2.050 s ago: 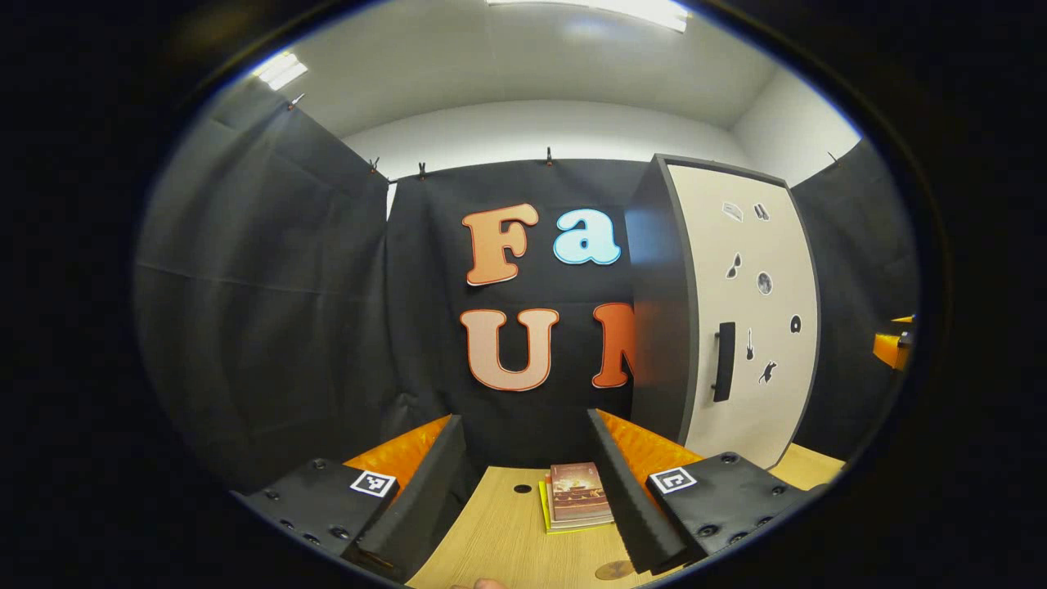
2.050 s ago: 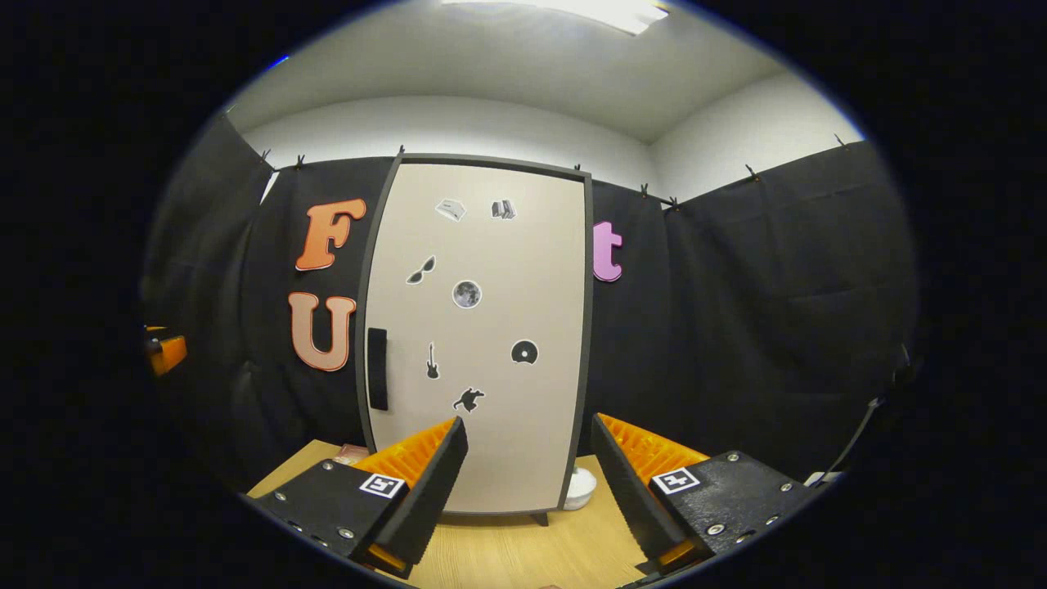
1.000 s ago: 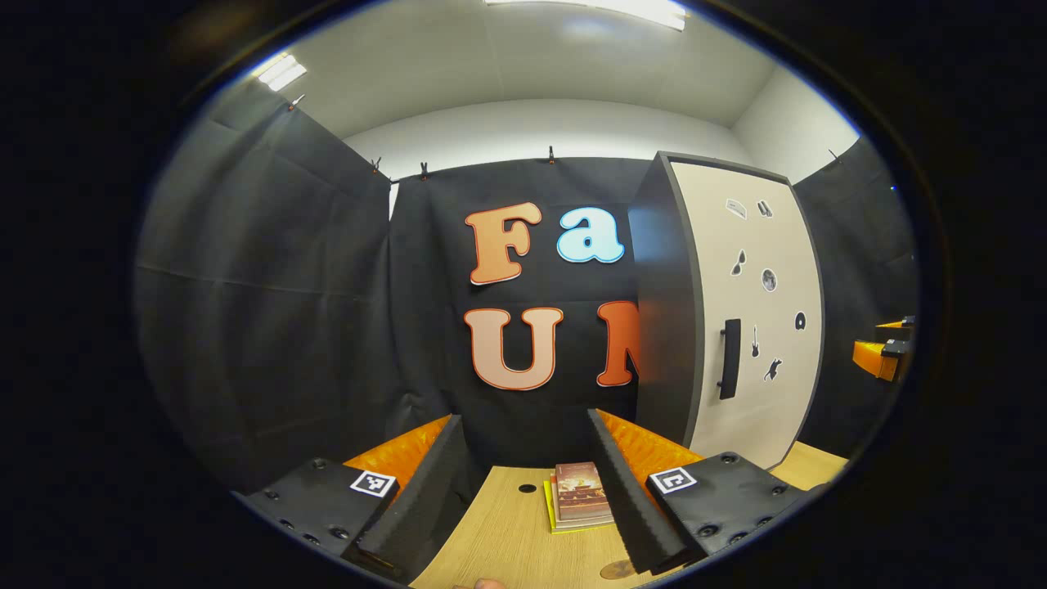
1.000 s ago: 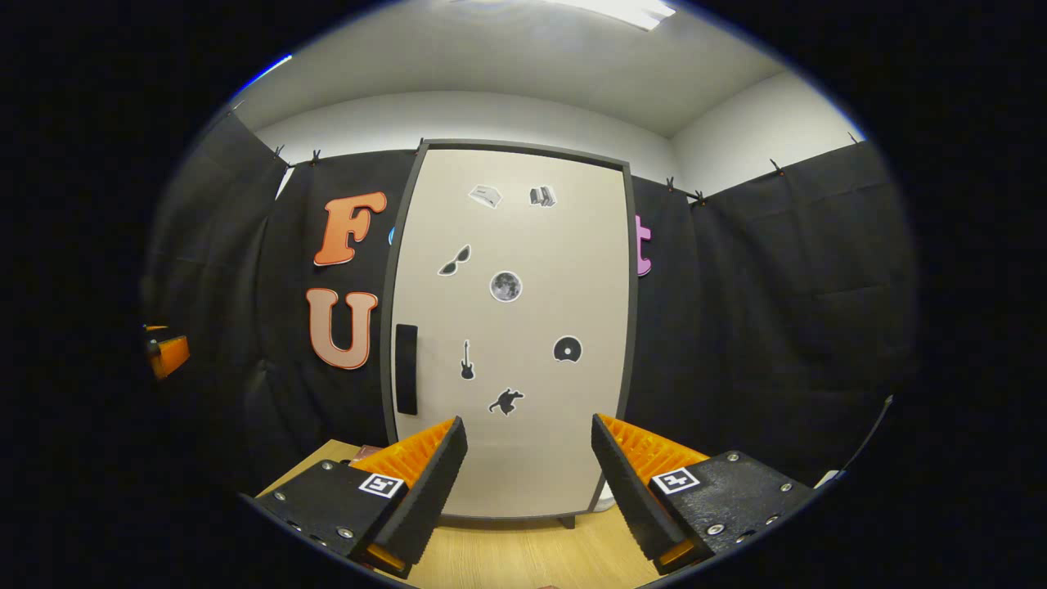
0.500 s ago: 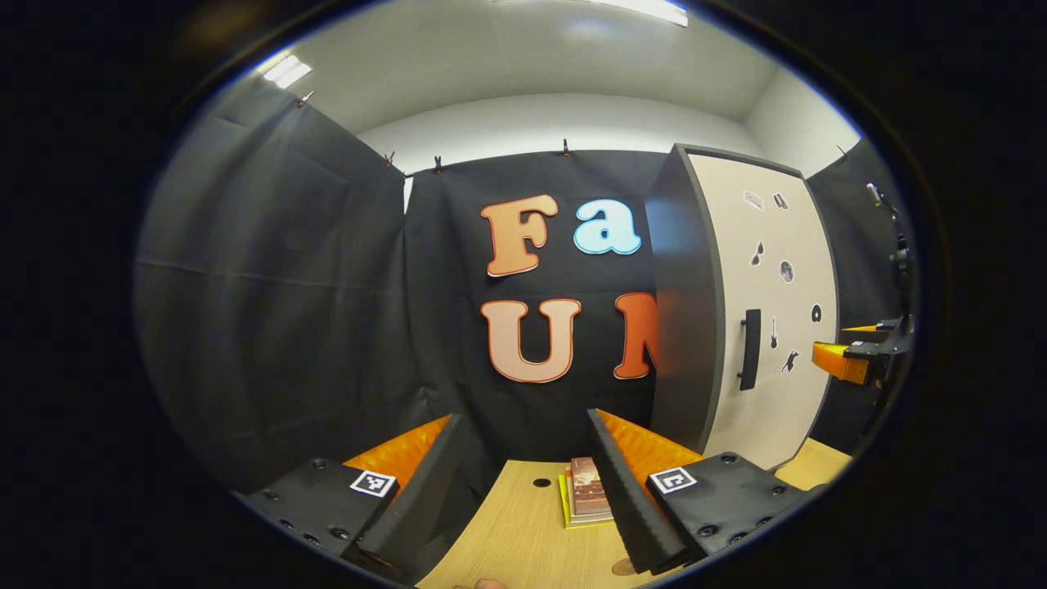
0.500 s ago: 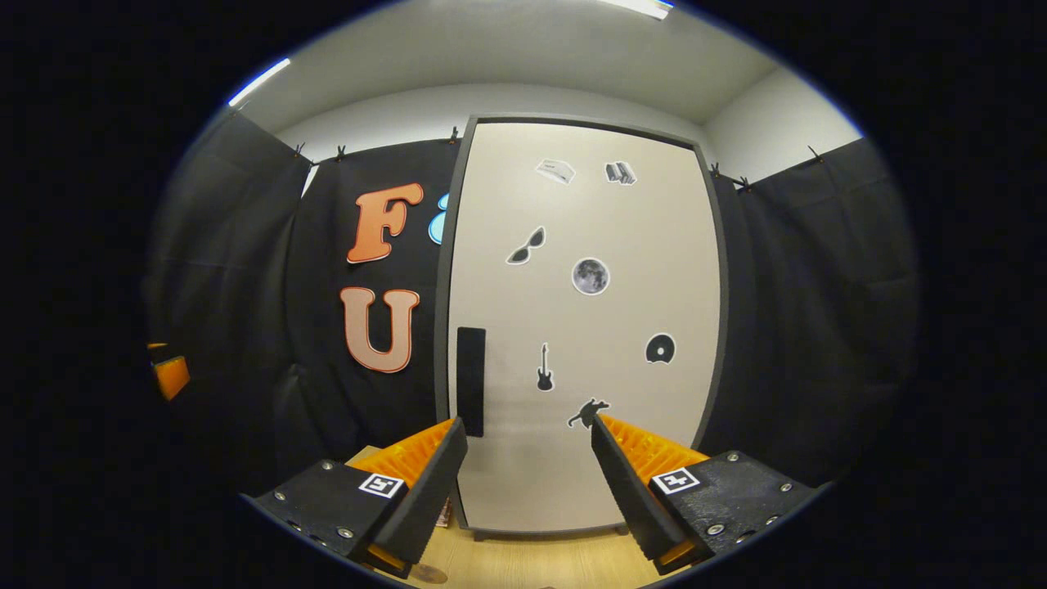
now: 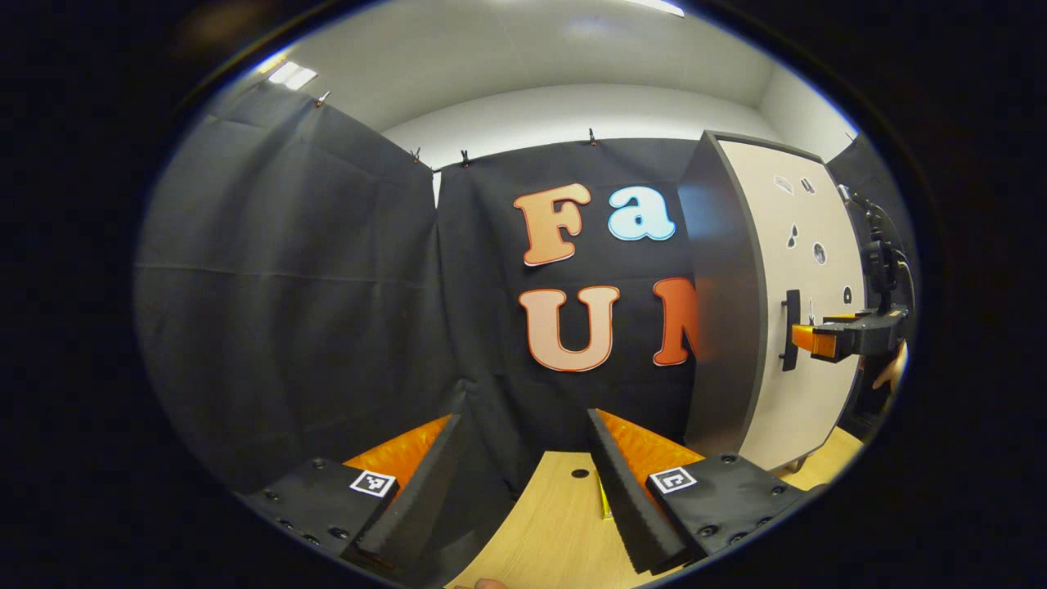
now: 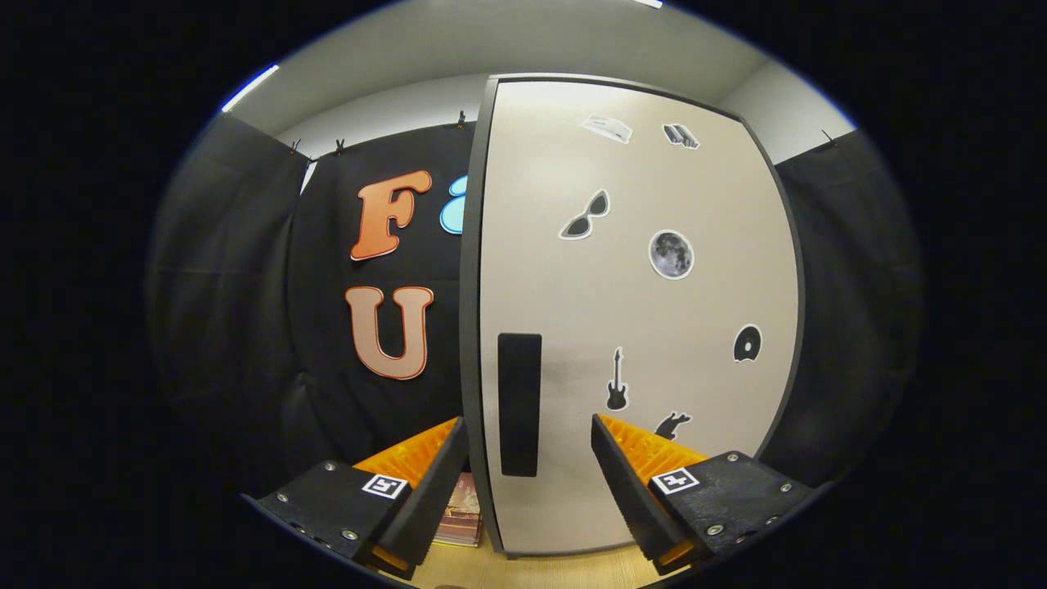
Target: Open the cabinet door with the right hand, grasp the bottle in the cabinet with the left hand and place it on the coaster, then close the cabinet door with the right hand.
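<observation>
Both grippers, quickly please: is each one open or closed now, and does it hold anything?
Left gripper: open, holding nothing.
Right gripper: open, holding nothing; the black vertical door handle lies between its fingers, not gripped.

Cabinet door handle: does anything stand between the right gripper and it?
Nothing visible does. The right gripper is open and faces the handle on the closed cabinet door, with only open space between its fingers and the handle.

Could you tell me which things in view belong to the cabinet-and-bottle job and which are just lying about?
Belongs to the job:
- cabinet door, shut
- door handle
- right gripper, open, lined up with the handle
- left gripper, open, over the table

Lying about:
- stack of books beside the cabinet
- stickers on the door
</observation>
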`<state>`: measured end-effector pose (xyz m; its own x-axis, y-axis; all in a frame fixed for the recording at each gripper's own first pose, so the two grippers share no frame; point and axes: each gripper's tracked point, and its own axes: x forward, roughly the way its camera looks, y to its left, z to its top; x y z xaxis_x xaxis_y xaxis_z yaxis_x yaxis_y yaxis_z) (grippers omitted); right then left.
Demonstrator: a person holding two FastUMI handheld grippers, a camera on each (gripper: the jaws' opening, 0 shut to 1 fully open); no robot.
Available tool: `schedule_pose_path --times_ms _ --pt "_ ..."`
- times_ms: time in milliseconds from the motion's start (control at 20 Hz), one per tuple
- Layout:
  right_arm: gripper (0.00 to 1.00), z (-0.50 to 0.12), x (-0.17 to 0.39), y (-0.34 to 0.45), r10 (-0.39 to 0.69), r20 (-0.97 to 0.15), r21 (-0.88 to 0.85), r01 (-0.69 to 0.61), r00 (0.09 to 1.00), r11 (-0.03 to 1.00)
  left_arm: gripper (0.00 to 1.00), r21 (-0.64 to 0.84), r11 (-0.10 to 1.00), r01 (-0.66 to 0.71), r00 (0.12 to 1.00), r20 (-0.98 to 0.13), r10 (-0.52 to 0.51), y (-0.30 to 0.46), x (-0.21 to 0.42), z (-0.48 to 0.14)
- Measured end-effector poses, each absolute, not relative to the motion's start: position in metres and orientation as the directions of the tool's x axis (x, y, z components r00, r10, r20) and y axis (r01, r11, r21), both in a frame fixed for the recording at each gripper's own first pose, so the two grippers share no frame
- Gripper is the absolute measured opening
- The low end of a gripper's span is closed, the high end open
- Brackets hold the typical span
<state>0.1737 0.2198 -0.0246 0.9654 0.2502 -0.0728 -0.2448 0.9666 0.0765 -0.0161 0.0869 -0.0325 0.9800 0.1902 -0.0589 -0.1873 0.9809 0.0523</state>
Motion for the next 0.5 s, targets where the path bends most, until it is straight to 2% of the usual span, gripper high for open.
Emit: schedule_pose_path --times_ms 150,500 --pt "0.86 -0.034 0.196 0.224 0.227 -0.099 0.085 -0.219 0.969 0.972 0.98 0.058 0.974 -0.22 0.972 -0.066 0.224 0.101 -0.021 -0.037" --pt "0.59 -0.049 0.215 0.238 0.236 -0.138 0.093 -0.225 0.962 0.97 0.97 0.063 0.962 -0.265 0.96 -0.079 0.269 0.121 -0.028 -0.044"
